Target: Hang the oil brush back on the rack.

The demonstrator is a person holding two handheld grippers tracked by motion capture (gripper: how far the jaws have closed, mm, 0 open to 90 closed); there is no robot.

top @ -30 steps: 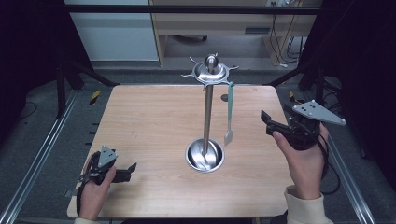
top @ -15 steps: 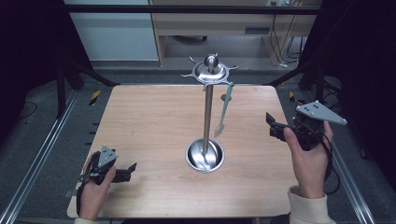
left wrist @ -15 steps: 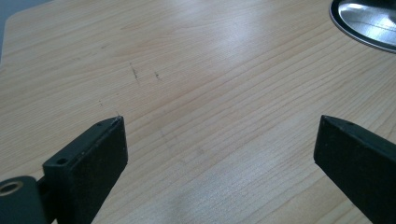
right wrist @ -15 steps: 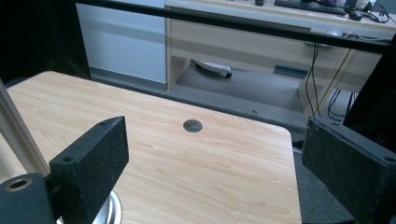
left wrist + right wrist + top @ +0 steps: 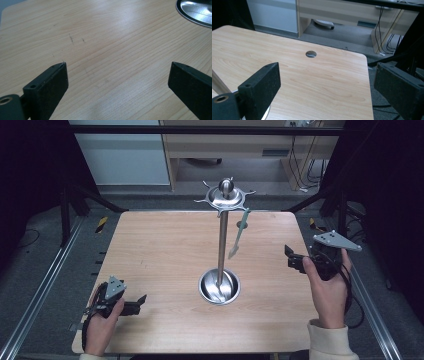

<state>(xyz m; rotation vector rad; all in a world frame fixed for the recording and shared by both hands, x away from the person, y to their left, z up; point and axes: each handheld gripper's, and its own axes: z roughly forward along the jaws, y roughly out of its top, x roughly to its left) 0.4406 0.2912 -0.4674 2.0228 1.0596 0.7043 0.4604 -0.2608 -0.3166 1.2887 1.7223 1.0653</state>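
A steel utensil stand [image 5: 222,240] rises from a round dished base [image 5: 219,287] at the table's middle, with a ring of hooks at its top [image 5: 226,196]. A pale green utensil [image 5: 239,236] hangs from a right-hand hook, tilted with its lower end toward the pole. My right gripper [image 5: 290,258] is held open to the right of the stand, apart from the utensil; its own view shows the jaws wide apart [image 5: 325,77] with nothing between them. My left gripper [image 5: 138,303] rests open near the front left edge, its jaws spread [image 5: 117,75] over bare wood.
The wooden table [image 5: 160,250] has a round cable hole [image 5: 311,53] near its far edge. The stand's base rim [image 5: 197,12] lies ahead and to the right of the left gripper. Metal rails run along both sides of the table, with a desk and cables beyond.
My right gripper has drawn back to the right and slightly toward me, away from the stand. The hanging utensil has swung from vertical to a tilt. The left gripper has not moved.
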